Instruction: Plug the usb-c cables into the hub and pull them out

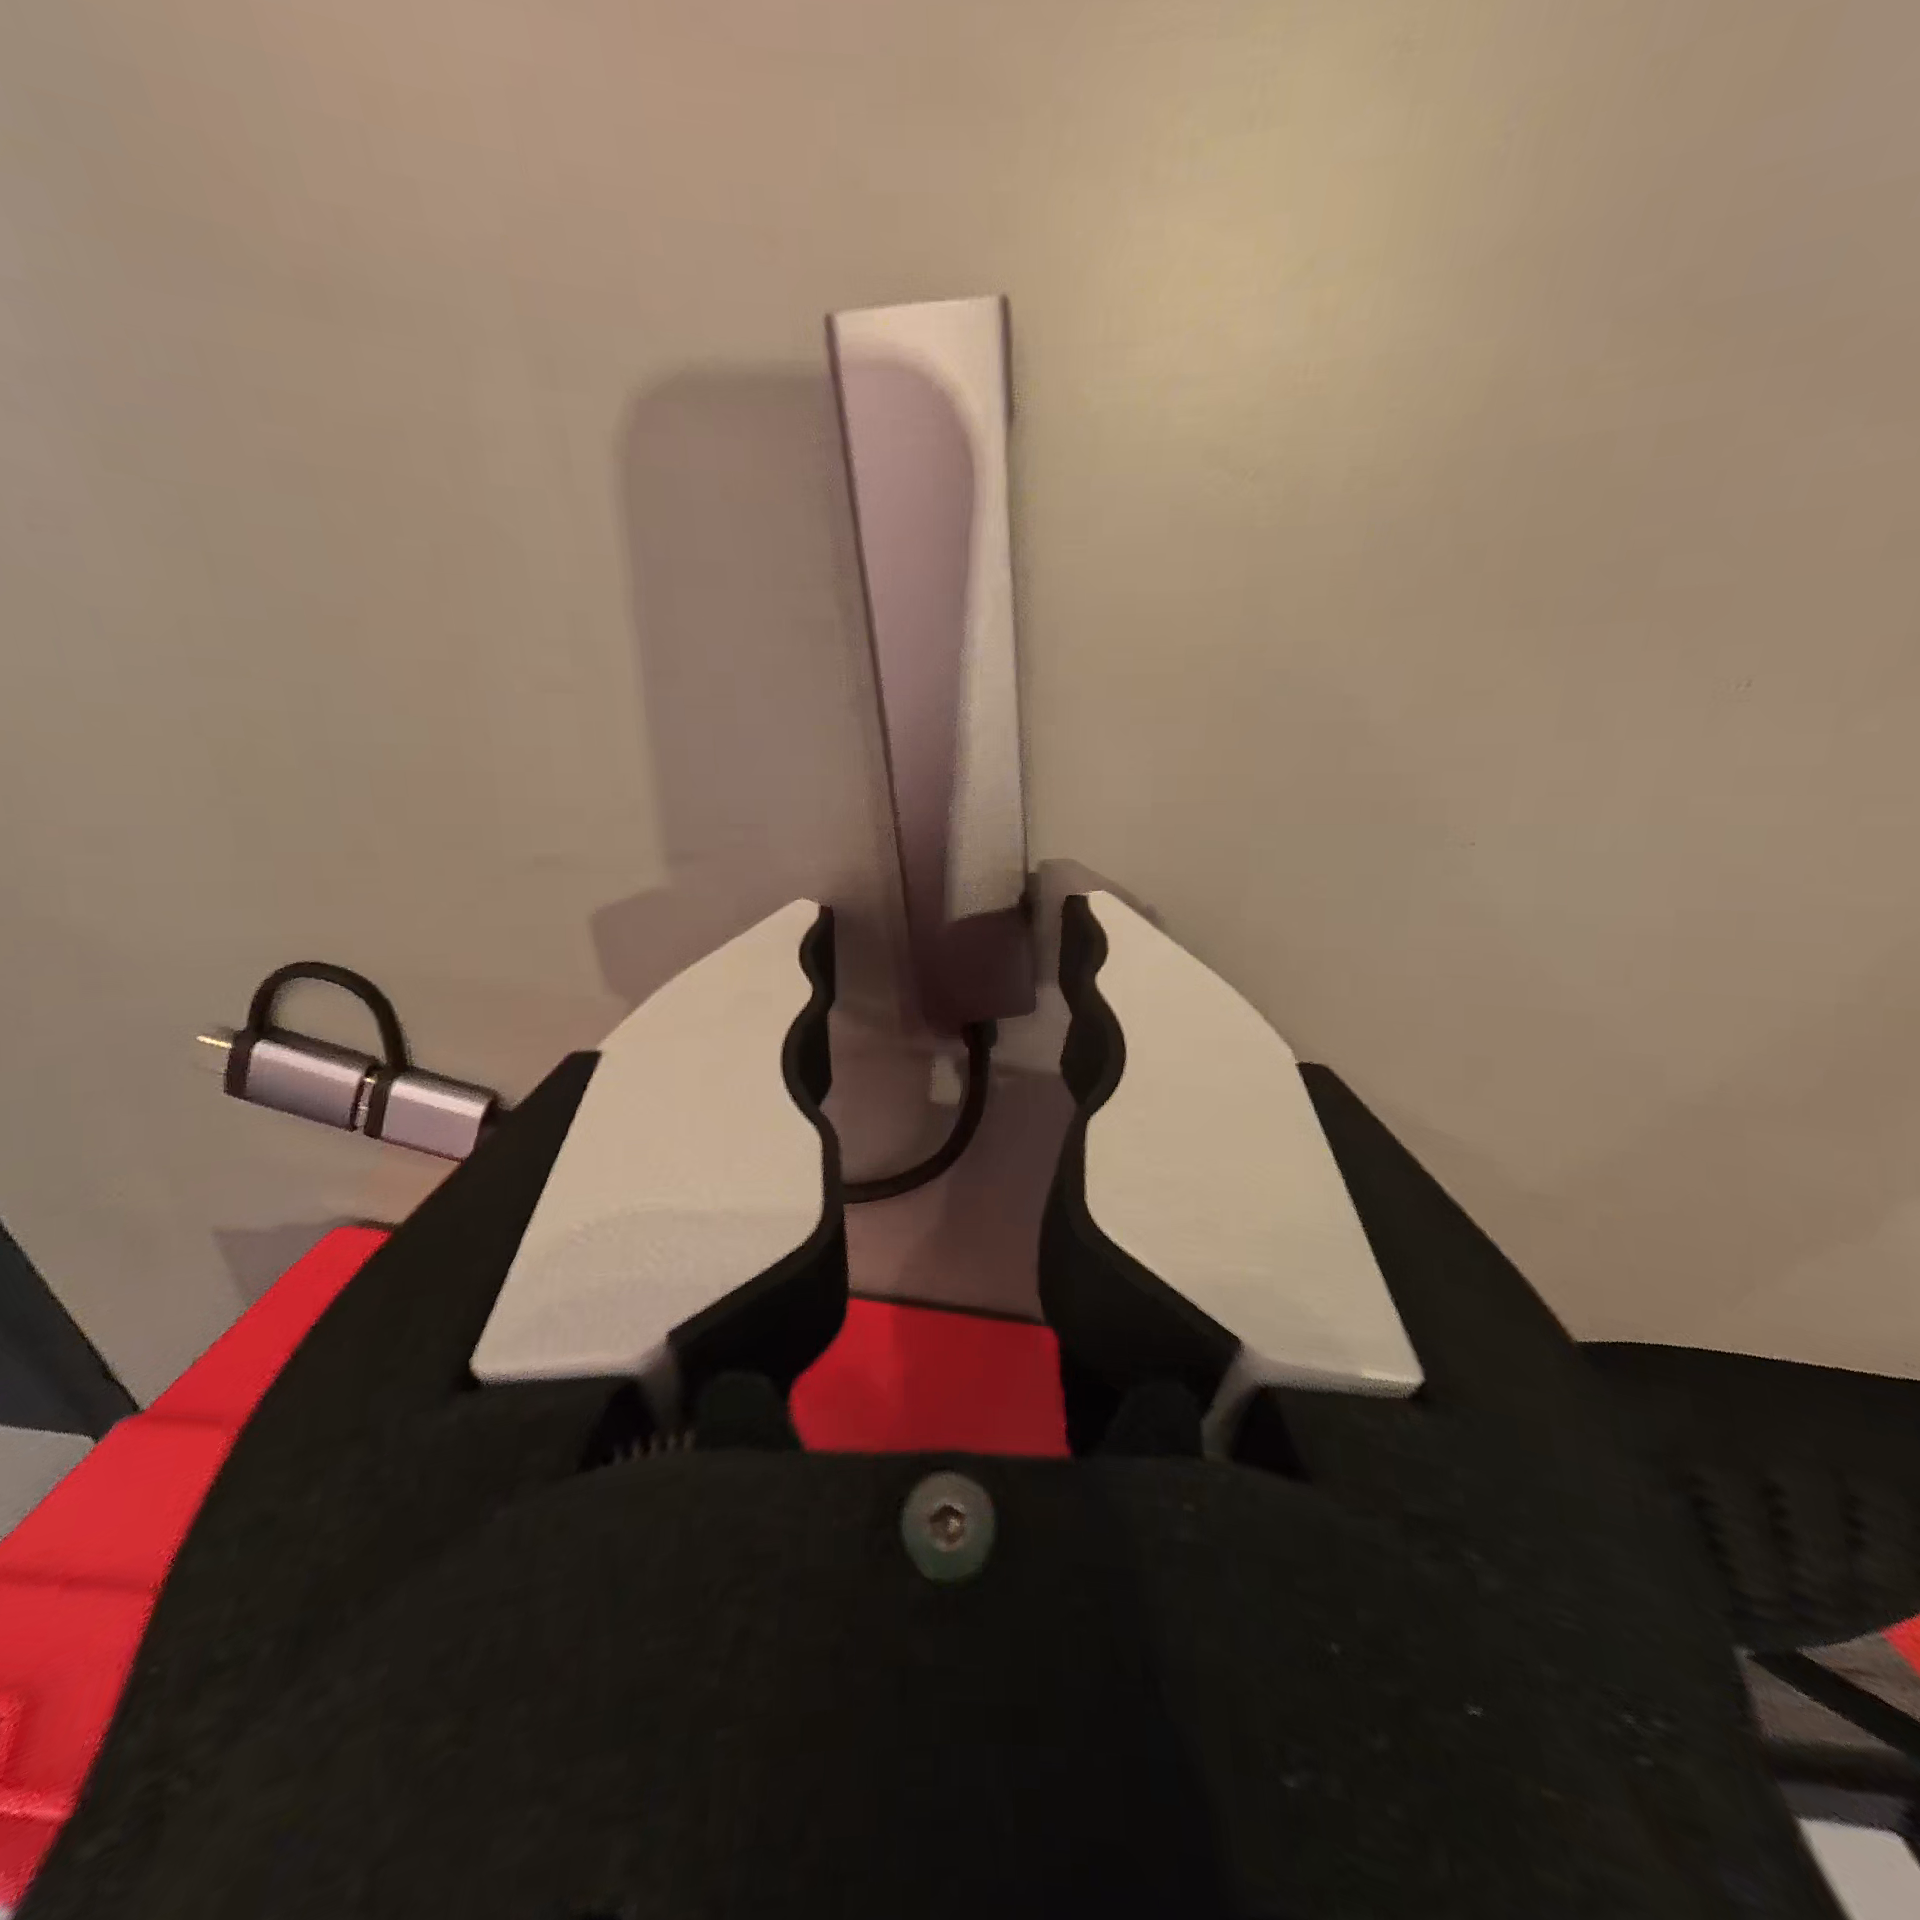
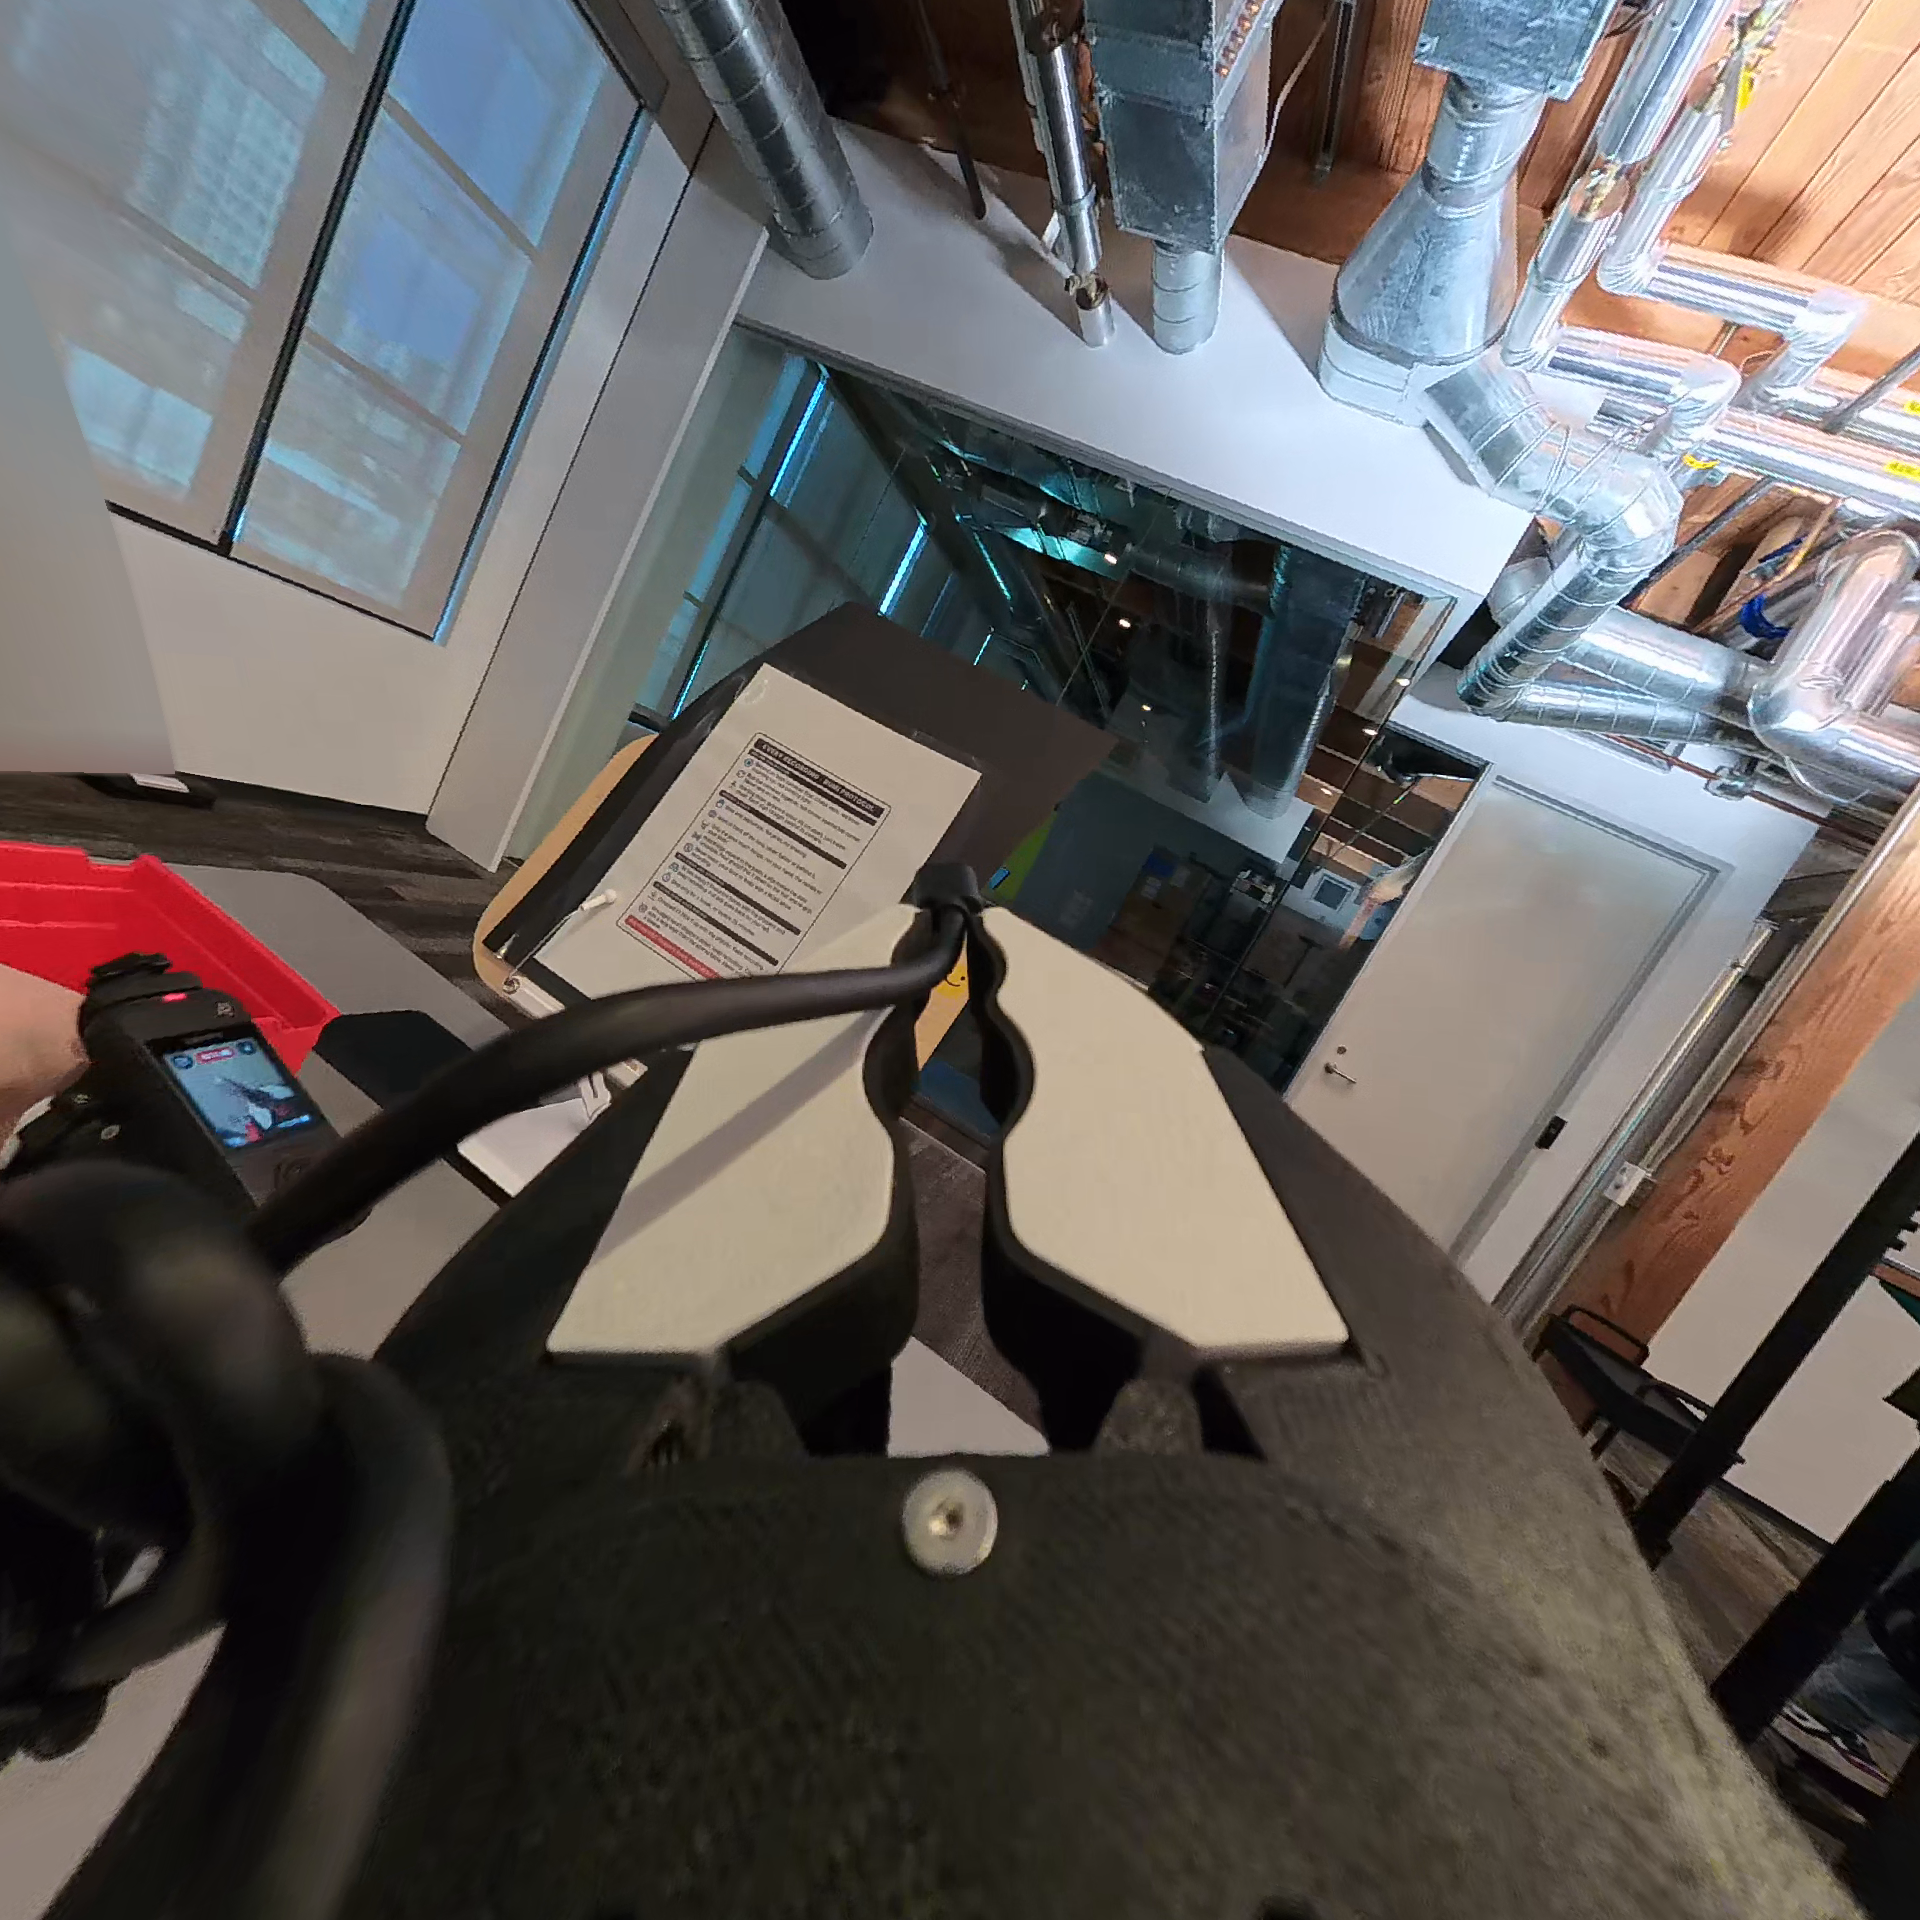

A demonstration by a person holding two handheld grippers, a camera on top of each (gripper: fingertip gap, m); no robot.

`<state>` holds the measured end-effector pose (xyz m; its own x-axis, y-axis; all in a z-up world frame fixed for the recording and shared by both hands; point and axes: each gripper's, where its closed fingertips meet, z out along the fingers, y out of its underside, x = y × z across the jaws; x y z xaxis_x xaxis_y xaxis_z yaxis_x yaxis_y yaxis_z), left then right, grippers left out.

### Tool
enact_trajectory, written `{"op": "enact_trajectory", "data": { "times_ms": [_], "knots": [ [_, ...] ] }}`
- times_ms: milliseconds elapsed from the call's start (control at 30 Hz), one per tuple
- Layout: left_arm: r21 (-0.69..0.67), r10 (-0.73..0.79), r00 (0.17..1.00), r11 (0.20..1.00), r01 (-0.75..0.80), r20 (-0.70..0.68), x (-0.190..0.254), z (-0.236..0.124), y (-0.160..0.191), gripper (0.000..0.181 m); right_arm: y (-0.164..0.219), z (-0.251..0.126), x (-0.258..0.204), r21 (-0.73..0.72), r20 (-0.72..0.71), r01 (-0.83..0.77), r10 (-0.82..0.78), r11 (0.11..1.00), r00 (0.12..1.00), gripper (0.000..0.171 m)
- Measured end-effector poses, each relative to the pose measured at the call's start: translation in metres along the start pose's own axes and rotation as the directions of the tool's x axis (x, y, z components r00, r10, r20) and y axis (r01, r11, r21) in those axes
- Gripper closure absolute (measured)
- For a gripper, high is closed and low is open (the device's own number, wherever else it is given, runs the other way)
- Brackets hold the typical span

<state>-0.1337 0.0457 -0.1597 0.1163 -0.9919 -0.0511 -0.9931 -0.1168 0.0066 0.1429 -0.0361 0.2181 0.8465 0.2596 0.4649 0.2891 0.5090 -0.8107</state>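
Grey aluminium marks the hub [image 1: 940,665], a long slim bar lying on the pale surface [image 1: 1455,520] and running away from the left tool [image 1: 945,925]. The left tool's two white-faced fingers [image 1: 717,1049] stand apart, one on each side of the hub's near end, and I cannot tell whether either one touches it. A short black lead [image 1: 925,1153] curls out of that near end and bends back toward the left finger. Its grey connector [image 1: 353,1091], with a small black loop on it, lies on the surface well to the left of the hub, near the surface's close edge, where a red bin [image 1: 125,1475] sits below. In the right wrist view the right tool [image 2: 961,925] is raised and points out into the room, toward silver ducts [image 2: 1558,364] under a wooden ceiling. Its fingers are pressed together on a black usb-c cable [image 2: 665,1023] just behind the plug, and the cable sweeps off in an arc toward the lower left.
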Motion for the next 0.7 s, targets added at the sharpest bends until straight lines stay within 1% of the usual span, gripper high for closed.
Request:
{"op": "enact_trajectory", "data": {
  "times_ms": [100,267,300,400,500,567,633,700],
  "knots": [
    [-0.016,-0.035,0.998,0.999,0.034,-0.047,0.002,0.001,0.000,0.144,0.004,0.001,0.000,-0.016,0.004,0.004,-0.004,1.000,1.000,0.164],
    [-0.070,-0.003,0.999,0.998,-0.001,-0.052,0.002,0.001,0.000,0.144,0.009,0.004,-0.005,-0.042,0.028,0.017,-0.015,0.999,0.999,0.164],
    [-0.086,0.007,0.998,0.996,-0.012,-0.059,0.003,0.000,0.000,0.159,0.011,0.005,-0.005,-0.047,0.029,0.018,-0.017,0.999,0.999,0.164],
    [-0.106,0.029,0.999,0.994,-0.033,-0.044,0.003,0.000,-0.001,0.159,0.015,0.006,-0.006,-0.061,0.042,0.016,-0.013,0.998,0.999,0.164],
    [-0.009,-0.048,0.999,0.999,0.048,-0.018,-0.002,-0.004,-0.013,0.159,0.018,0.008,-0.008,-0.061,0.056,0.012,-0.009,0.998,0.998,0.164],
    [0.074,-0.109,0.992,0.991,0.114,-0.062,0.000,-0.013,-0.021,0.159,0.019,0.009,-0.009,-0.064,0.065,0.014,-0.009,0.998,0.998,0.164],
    [0.193,-0.174,0.979,0.962,0.193,-0.110,0.000,-0.031,-0.032,0.159,0.020,0.011,-0.014,-0.066,0.085,0.023,-0.017,0.998,0.996,0.164],
    [0.329,-0.228,0.954,0.901,0.282,-0.194,0.003,-0.058,-0.047,0.159,0.022,0.015,-0.020,-0.076,0.112,0.043,-0.035,0.996,0.993,0.164]
  ]
}}
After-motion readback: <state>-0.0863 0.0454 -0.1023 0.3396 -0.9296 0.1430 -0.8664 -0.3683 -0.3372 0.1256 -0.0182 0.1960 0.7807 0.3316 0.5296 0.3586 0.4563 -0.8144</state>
